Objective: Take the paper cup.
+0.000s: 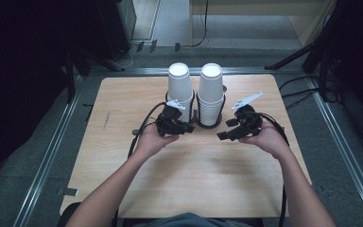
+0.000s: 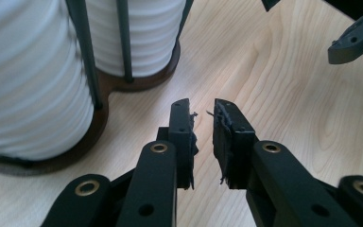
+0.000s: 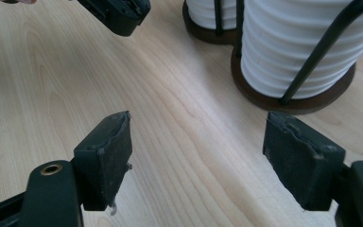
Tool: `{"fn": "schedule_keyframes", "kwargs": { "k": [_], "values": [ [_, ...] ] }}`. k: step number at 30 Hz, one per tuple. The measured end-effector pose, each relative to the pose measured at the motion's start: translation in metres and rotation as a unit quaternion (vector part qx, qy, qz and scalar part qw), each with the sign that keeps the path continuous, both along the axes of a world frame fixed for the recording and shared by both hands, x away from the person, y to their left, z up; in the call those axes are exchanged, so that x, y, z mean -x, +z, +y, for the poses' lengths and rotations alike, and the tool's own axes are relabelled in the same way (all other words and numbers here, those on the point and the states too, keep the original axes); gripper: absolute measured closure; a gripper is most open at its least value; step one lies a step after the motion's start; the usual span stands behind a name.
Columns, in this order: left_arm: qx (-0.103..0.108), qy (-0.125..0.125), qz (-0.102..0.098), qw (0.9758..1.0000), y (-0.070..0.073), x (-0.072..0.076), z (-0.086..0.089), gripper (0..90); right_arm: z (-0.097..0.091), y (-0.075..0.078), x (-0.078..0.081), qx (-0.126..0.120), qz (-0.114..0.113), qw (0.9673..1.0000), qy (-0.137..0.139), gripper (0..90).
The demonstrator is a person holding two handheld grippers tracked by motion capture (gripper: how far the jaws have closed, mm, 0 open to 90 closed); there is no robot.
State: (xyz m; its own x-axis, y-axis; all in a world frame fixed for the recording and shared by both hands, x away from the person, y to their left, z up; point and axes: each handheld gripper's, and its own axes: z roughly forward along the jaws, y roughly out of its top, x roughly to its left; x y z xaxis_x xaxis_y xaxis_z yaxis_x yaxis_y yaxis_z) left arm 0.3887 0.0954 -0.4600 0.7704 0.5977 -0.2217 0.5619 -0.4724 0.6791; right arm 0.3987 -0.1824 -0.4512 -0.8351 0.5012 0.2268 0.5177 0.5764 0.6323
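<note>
White paper cups are sitting upside down in two stacks, the left stack [image 1: 179, 90] and the right stack [image 1: 211, 92], both caged in a dark wire holder [image 1: 197, 115] at the far middle of the wooden table [image 1: 123, 142]. That holder is likely keeping the columns upright for single picks. The left gripper [image 1: 184, 127] is hovering just before the left stack, its jaws nearly together with nothing between them. The right gripper [image 1: 223, 135] is waiting near the right stack, its jaws wide and empty. Thin wire uprights [image 2: 86, 45] are standing in the way of side grips.
</note>
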Motion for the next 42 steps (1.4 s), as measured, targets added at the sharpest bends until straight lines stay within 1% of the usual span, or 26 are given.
{"fn": "schedule_keyframes", "kwargs": {
  "k": [1, 3, 5, 7, 9, 10, 15, 16, 17, 18, 20, 21, 23, 25, 27, 28, 30, 33, 34, 35, 36, 38, 39, 41, 42],
  "values": [
    [0.0, -0.001, -0.001, 1.0, 0.002, -0.002, -0.001, 79.3, 0.0, 0.003, -0.003, -0.001, -0.001, 1.0, -0.001, 24.8],
    [-0.005, -0.003, -0.008, 1.0, 0.006, -0.004, -0.005, 79.7, 0.001, 0.005, -0.005, 0.001, 0.0, 1.0, -0.001, 24.8],
    [-0.002, -0.001, -0.014, 0.9999, 0.01, -0.006, -0.008, 81.0, 0.003, 0.01, -0.008, 0.006, -0.002, 1.0, 0.0, 24.9],
    [-0.001, -0.001, -0.016, 0.9999, 0.014, -0.009, -0.011, 81.2, 0.003, 0.012, -0.009, 0.007, -0.003, 1.0, 0.001, 24.9],
    [-0.004, -0.001, -0.018, 0.9998, 0.018, -0.012, -0.016, 83.0, 0.005, 0.018, -0.012, 0.007, -0.007, 1.0, 0.0, 24.9],
    [-0.001, 0.0, -0.019, 0.9998, 0.019, -0.013, -0.018, 83.6, 0.005, 0.02, -0.013, 0.008, -0.008, 0.9999, -0.001, 24.9],
    [-0.003, -0.001, -0.018, 0.9998, 0.024, -0.017, -0.024, 85.8, 0.006, 0.027, -0.017, 0.011, -0.013, 0.9999, -0.001, 25.1],
    [-0.004, 0.0, -0.021, 0.9998, 0.026, -0.018, -0.026, 85.9, 0.006, 0.031, -0.019, 0.012, -0.015, 0.9998, -0.003, 25.1],
    [-0.004, 0.001, -0.021, 0.9998, 0.027, -0.018, -0.027, 86.0, 0.006, 0.032, -0.02, 0.011, -0.017, 0.9998, -0.004, 25.1],
    [0.003, 0.006, -0.02, 0.9998, 0.03, -0.022, -0.027, 86.3, 0.005, 0.034, -0.021, 0.01, -0.019, 0.9997, -0.005, 25.1],
    [0.003, 0.008, -0.018, 0.9998, 0.031, -0.024, -0.028, 86.9, 0.005, 0.035, -0.023, 0.01, -0.018, 0.9998, -0.008, 25.1],
    [0.002, 0.011, -0.018, 0.9998, 0.033, -0.026, -0.03, 87.3, 0.004, 0.038, -0.026, 0.011, -0.02, 0.9997, -0.01, 25.1],
    [-0.004, 0.011, -0.021, 0.9997, 0.034, -0.028, -0.033, 87.6, 0.004, 0.038, -0.028, 0.011, -0.022, 0.9996, -0.012, 25.1],
    [-0.004, 0.013, -0.02, 0.9997, 0.036, -0.031, -0.036, 87.9, 0.004, 0.043, -0.031, 0.01, -0.024, 0.9995, -0.016, 25.9],
    [-0.01, 0.015, -0.022, 0.9996, 0.037, -0.033, -0.038, 87.9, 0.003, 0.044, -0.033, 0.009, -0.024, 0.9996, -0.015, 26.0],
    [-0.011, 0.02, -0.023, 0.9995, 0.038, -0.035, -0.04, 88.0, 0.004, 0.047, -0.035, 0.012, -0.025, 0.9995, -0.017, 26.0],
    [-0.011, 0.022, -0.023, 0.9994, 0.038, -0.037, -0.041, 88.3, 0.004, 0.051, -0.038, 0.013, -0.029, 0.9993, -0.019, 26.0],
    [-0.013, 0.026, -0.023, 0.9993, 0.037, -0.039, -0.042, 88.3, 0.004, 0.054, -0.041, 0.012, -0.032, 0.9991, -0.024, 25.7],
    [-0.012, 0.028, -0.021, 0.9993, 0.037, -0.04, -0.042, 88.3, 0.003, 0.056, -0.043, 0.008, -0.032, 0.9992, -0.025, 25.5],
    [-0.012, 0.028, -0.023, 0.9993, 0.037, -0.041, -0.041, 88.2, 0.003, 0.059, -0.046, 0.01, -0.037, 0.9988, -0.032, 24.3],
    [-0.013, 0.029, -0.023, 0.9992, 0.036, -0.042, -0.042, 88.2, 0.003, 0.059, -0.046, 0.01, -0.037, 0.9988, -0.032, 24.3],
    [-0.015, 0.03, -0.023, 0.9992, 0.035, -0.043, -0.042, 88.2, 0.006, 0.065, -0.053, 0.011, -0.04, 0.9986, -0.034, 22.8],
    [-0.016, 0.033, -0.025, 0.999, 0.034, -0.044, -0.042, 88.2, 0.006, 0.065, -0.053, 0.011, -0.04, 0.9986, -0.034, 22.8],
    [-0.013, 0.034, -0.021, 0.9991, 0.033, -0.045, -0.042, 88.2, 0.01, 0.072, -0.059, 0.017, -0.045, 0.9983, -0.033, 21.7],
    [-0.013, 0.034, -0.021, 0.9991, 0.033, -0.045, -0.042, 88.2, 0.01, 0.072, -0.059, 0.017, -0.045, 0.9983, -0.033, 21.7]
  ]
}}
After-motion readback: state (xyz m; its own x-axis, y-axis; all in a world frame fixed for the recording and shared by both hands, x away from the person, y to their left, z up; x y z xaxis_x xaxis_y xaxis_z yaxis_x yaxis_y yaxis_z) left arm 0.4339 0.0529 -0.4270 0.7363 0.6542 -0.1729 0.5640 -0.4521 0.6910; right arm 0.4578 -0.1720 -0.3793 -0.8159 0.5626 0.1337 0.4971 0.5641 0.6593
